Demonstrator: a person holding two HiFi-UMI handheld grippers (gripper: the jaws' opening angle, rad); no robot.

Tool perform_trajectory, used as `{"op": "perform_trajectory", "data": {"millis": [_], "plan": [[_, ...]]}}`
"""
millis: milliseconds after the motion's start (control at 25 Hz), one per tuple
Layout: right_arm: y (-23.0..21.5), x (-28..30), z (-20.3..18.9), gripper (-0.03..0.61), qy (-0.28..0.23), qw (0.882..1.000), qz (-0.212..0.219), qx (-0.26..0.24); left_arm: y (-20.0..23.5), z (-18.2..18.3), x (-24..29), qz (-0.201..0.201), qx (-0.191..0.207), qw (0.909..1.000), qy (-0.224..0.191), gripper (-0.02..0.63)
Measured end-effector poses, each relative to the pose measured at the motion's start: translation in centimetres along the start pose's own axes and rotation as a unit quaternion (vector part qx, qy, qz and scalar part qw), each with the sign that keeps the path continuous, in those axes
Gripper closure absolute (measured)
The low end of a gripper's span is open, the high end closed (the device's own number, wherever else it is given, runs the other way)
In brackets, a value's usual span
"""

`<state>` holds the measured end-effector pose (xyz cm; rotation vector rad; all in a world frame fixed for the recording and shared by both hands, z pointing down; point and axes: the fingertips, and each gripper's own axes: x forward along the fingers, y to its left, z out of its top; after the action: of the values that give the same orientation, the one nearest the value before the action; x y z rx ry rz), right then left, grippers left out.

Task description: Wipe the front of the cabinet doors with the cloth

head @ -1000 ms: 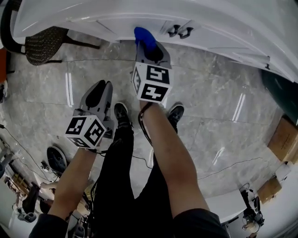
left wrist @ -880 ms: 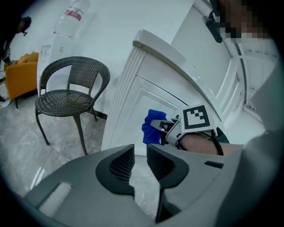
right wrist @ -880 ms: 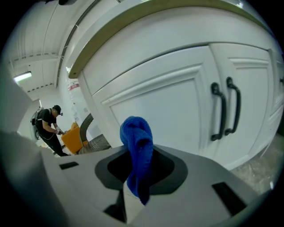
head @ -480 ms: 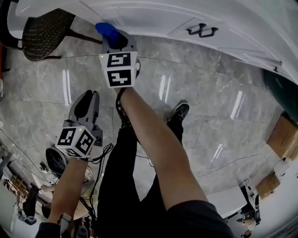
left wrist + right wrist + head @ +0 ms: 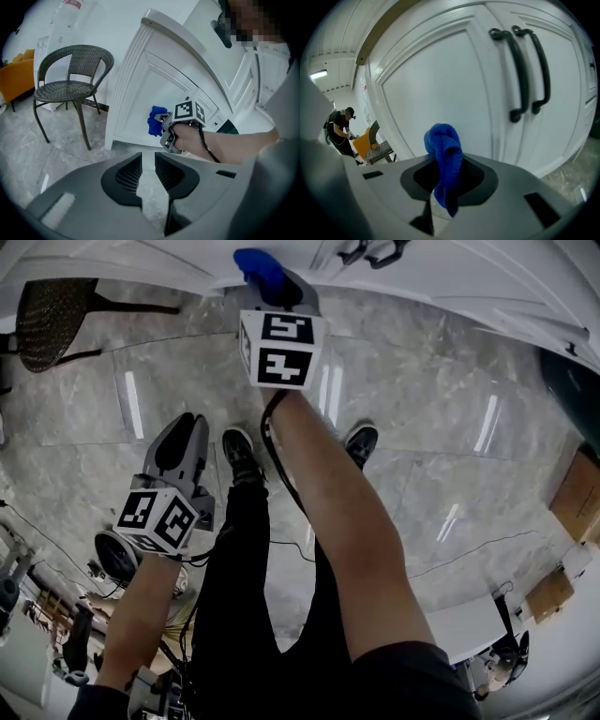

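Right gripper (image 5: 440, 197) jaws pinch the cloth (image 5: 443, 145) mid-bunch, left of door handles (image 5: 520, 70); it looks soft, light and floppy. Left gripper (image 5: 148, 171) jaws slightly apart, empty.

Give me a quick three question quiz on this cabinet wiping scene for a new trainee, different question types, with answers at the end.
1. True or false: the left gripper holds the blue cloth.
2. In the left gripper view, what stands on the floor left of the white cabinet? A: a wicker chair. B: a stepladder. C: a bucket.
3. Fill in: in the right gripper view, the two dark door handles lie up and to the ___ of the cloth.

Key: 1 false, its fingers stand apart and empty, while the right gripper is shut on the cloth. 2 A. 3 right.
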<state>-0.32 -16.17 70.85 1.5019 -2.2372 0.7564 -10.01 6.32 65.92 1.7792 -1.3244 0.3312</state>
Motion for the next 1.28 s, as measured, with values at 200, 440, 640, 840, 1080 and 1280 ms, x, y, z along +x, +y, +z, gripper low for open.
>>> {"op": "perform_trajectory", "data": {"millis": [200,440,640,840,1080,1280], "plan": [[-6.3,-1.8,0.3,0.499,0.005,1.000,-0.028,-0.006,-4.1,-0.1,2.7,-0.019,-0.009,0.9998,0.003,0.526],[-10.6,-3.9,-0.3,0.499,0.006,0.999,-0.050,0.010,-6.2,1.3,4.9,-0.023,-0.016,0.9995,-0.014,0.526],[-11.6,-5.1,-1.3,0.499,0.011,0.997,-0.067,0.035,-6.0,1.4,5.2,-0.020,-0.021,0.9995,-0.017,0.526],[-6.6,-4.7,-3.7,0.499,0.030,0.998,-0.040,0.026,-3.9,2.1,3.7,-0.025,-0.034,0.9988,-0.023,0.526],[3.8,-0.1,-5.3,0.499,0.042,0.999,0.021,0.018,1.3,4.3,0.3,-0.013,-0.067,0.9966,-0.047,0.526],[10.7,3.6,-6.1,0.499,0.045,0.997,0.057,-0.006,5.5,3.8,-2.1,0.005,-0.080,0.9955,-0.052,0.526]]}}
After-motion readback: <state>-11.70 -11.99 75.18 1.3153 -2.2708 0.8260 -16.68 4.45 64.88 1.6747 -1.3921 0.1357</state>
